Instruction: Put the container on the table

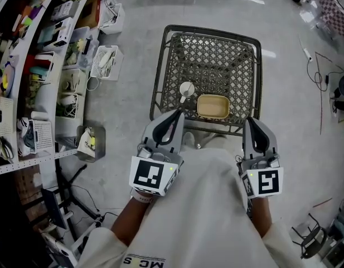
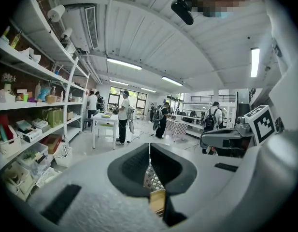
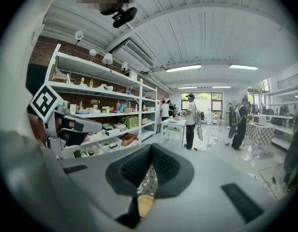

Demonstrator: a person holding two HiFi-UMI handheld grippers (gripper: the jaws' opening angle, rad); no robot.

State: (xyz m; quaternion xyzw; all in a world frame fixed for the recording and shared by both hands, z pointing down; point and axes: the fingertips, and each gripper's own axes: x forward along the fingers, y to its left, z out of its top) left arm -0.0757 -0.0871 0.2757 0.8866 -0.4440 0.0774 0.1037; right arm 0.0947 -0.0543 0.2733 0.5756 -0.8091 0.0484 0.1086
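Note:
A shallow yellow container point(image 1: 213, 106) lies in the wire cart basket point(image 1: 167, 54), near its edge closest to me. Beside it on the left is a small white cup-like thing point(image 1: 186, 89). My left gripper point(image 1: 174, 115) hangs just short of the cart's near left corner, jaws shut and empty. My right gripper point(image 1: 251, 121) is at the near right corner, also shut on nothing. In the left gripper view the container point(image 2: 157, 201) shows below the closed tips of the left gripper point(image 2: 149, 148). In the right gripper view the container point(image 3: 145, 205) sits under the right gripper point(image 3: 151, 149).
Shelves point(image 1: 32, 66) packed with bins and small goods run along my left. A white table point(image 2: 104, 120) stands farther down the room with several people around it; the table point(image 3: 174, 123) also shows in the right gripper view. Cables and stools point(image 1: 328, 77) lie on the floor to the right.

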